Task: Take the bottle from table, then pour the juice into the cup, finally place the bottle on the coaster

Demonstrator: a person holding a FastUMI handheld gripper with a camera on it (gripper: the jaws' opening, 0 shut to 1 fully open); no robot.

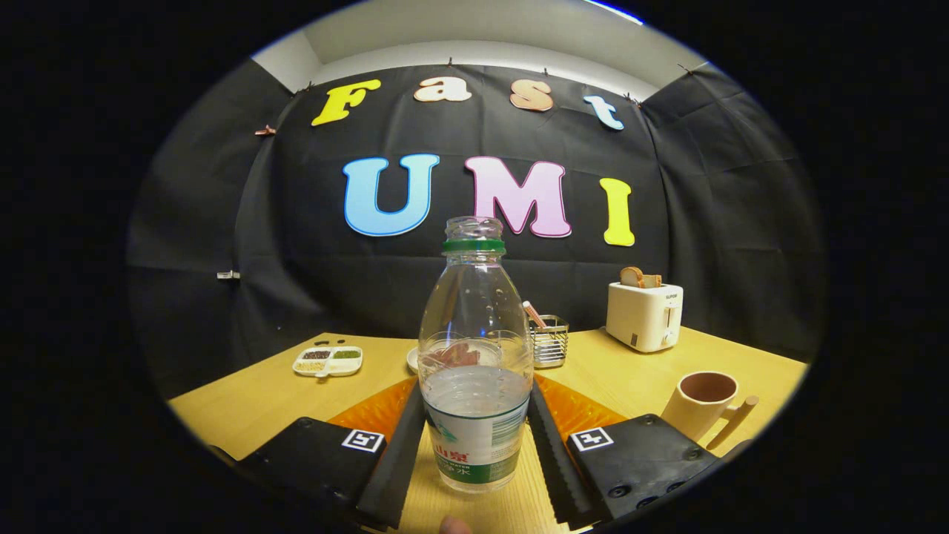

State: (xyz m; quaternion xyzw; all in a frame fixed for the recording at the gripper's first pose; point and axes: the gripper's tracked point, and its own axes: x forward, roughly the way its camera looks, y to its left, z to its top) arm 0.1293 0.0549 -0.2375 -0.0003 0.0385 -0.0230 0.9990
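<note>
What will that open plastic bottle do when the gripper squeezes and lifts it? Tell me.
The bottle looks thin-walled and clear, so it may dent under the fingers flanking it. Roughly half full, it is probably light. It has no cap, so tilting early would likely spill liquid.

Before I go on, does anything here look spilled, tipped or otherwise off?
Nothing spilled or tipped. The bottle stands upright between the gripper jaws, uncapped and part full of clear liquid. The jaws flank its sides, though firm contact is hard to judge. The cup stands upright nearby on the table.
</note>
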